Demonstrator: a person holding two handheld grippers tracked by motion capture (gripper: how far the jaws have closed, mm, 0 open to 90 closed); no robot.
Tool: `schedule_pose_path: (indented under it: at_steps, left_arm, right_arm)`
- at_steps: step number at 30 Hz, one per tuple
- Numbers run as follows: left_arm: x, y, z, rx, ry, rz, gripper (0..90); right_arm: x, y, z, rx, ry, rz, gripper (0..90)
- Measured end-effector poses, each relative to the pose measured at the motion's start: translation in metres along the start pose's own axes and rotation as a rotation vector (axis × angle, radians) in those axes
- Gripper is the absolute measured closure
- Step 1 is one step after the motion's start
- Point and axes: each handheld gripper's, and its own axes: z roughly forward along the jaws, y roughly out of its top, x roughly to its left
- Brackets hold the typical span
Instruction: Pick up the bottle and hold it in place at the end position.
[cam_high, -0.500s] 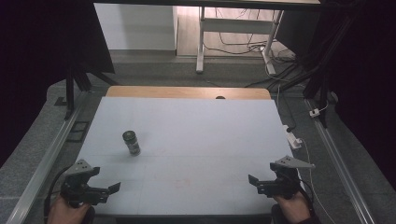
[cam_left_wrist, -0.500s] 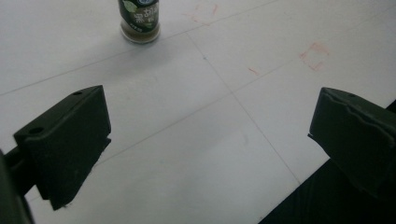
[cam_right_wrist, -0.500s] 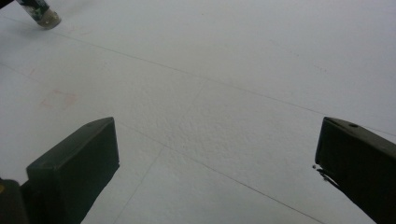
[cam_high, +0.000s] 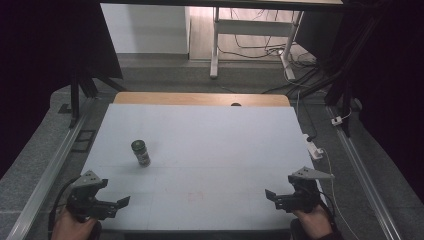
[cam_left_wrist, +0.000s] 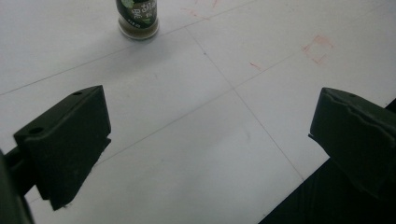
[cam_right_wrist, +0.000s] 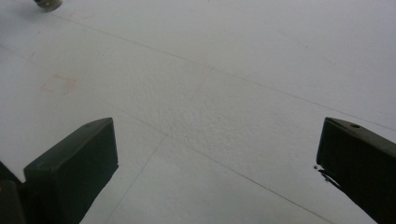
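one jar (cam_high: 141, 152) beyond the left hand-held gripper (cam_high: 112, 204).

white table (cam_high: 225, 150), power strip (cam_high: 314, 149), floor cables (cam_high: 260, 47)

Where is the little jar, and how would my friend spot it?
Start at the big white table top. On its left half stands a small, dark, round jar with a dark lid and green label, upright and alone, ahead of the left gripper. Nothing else stands on the white surface.
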Motion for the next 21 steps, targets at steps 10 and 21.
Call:
schedule_pose_path:
  at_steps: [10, 21]
  left_arm:
    - [-0.0001, 0.0004, 0.0004, 0.005, 0.007, -0.004, 0.0]
    - [-0.0006, 0.0038, -0.002, -0.033, 0.02, -0.002, 0.0]
  right_arm:
    - [-0.0005, 0.0002, 0.0008, 0.013, 0.018, -0.006, 0.0]
    - [0.0008, 0.0009, 0.0032, 0.036, 0.017, -0.012, 0.0]
